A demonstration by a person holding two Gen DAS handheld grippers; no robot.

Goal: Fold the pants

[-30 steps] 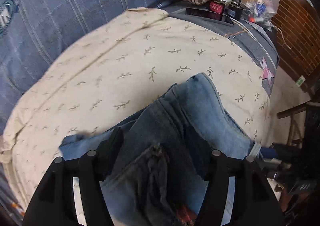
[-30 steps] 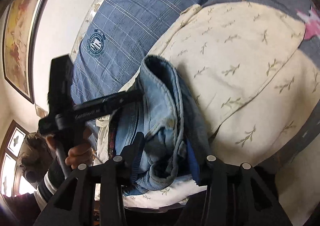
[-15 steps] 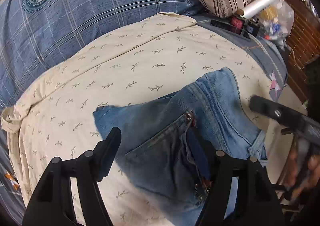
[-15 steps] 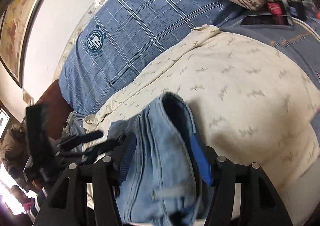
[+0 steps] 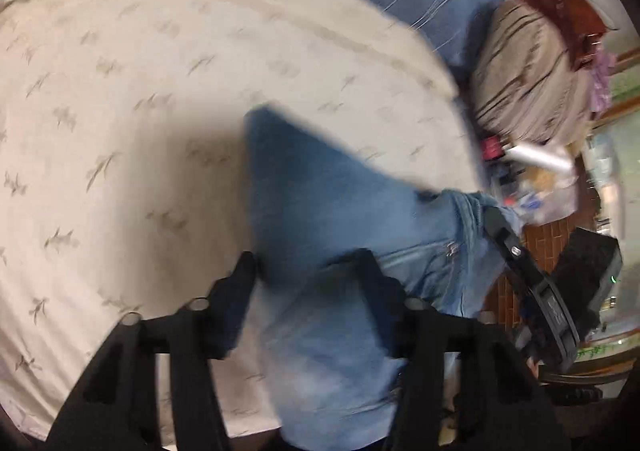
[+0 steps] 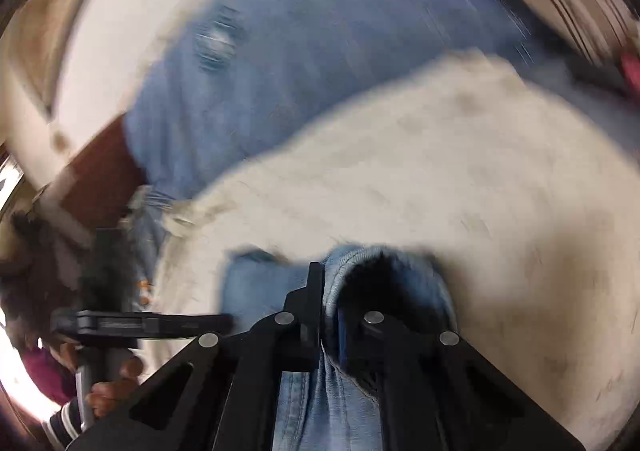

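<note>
Blue denim pants (image 5: 336, 211) lie on a cream leaf-print sheet (image 5: 120, 91), seen blurred in the left wrist view. My left gripper (image 5: 308, 271) has its jaws wide apart, with the denim spread between and under them. In the right wrist view my right gripper (image 6: 330, 291) is shut on a doubled edge of the pants (image 6: 360, 271), low over the sheet (image 6: 480, 191). The right gripper also shows at the right of the left wrist view (image 5: 532, 283), holding the waistband end. The left gripper's body shows at the left of the right wrist view (image 6: 140, 325).
A blue plaid cover (image 6: 320, 51) lies beyond the cream sheet. A striped pillow (image 5: 528, 71) and a clutter of bottles and a plastic bag (image 5: 540, 179) sit at the bed's far right. A brick floor (image 5: 540, 243) lies beyond the bed edge. Both views are motion-blurred.
Both grippers swung fast, and the pants moved with them across the sheet. The right gripper's jaws closed from wide apart to shut on the denim edge. The left jaws stayed apart.
</note>
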